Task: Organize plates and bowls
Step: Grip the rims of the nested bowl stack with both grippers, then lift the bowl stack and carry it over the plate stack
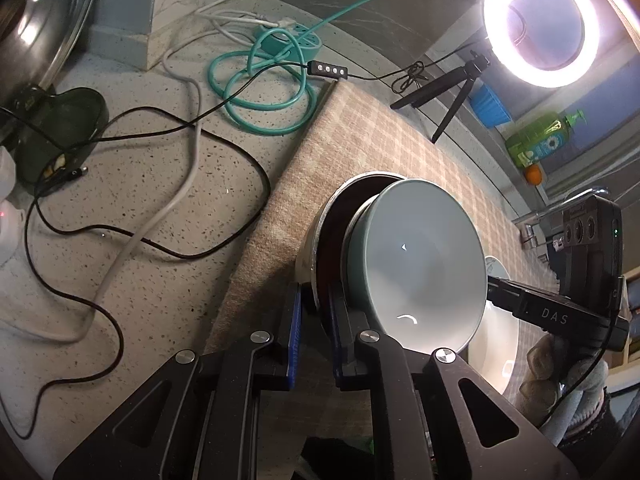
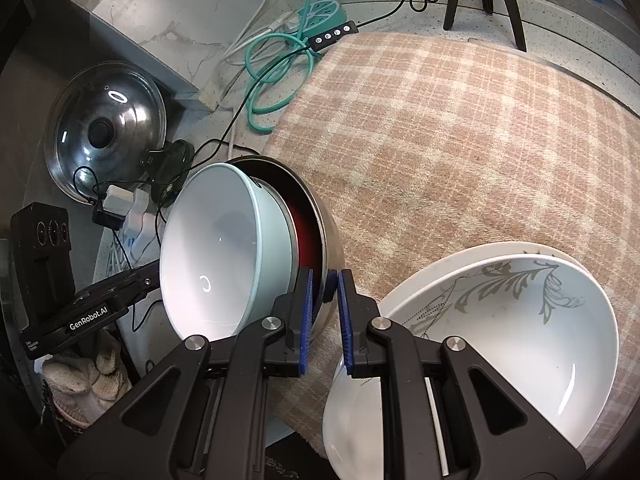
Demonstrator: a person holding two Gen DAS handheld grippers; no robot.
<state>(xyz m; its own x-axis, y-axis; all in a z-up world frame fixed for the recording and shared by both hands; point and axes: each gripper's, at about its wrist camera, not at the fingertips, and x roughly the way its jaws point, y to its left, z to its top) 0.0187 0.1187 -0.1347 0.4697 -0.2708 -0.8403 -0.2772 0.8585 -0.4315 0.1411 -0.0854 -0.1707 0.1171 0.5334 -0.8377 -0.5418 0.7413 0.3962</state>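
A pale blue-green bowl (image 1: 420, 264) sits nested in a steel bowl with a dark red inside (image 1: 316, 240); the pair is tipped on edge above the plaid cloth. My left gripper (image 1: 316, 320) is shut on the steel bowl's rim. In the right wrist view my right gripper (image 2: 324, 308) is shut on the opposite rim of the steel bowl (image 2: 328, 232), with the blue-green bowl (image 2: 216, 252) to its left. A white bowl with a leaf pattern (image 2: 500, 340) rests on a white plate (image 2: 424, 276) under the right gripper.
The plaid cloth (image 2: 460, 140) covers the speckled counter (image 1: 140, 200). Cables, a teal power strip (image 1: 288, 40), a pot lid (image 2: 104, 128), a ring light on a tripod (image 1: 540, 24) and a soap bottle (image 1: 540, 140) surround it.
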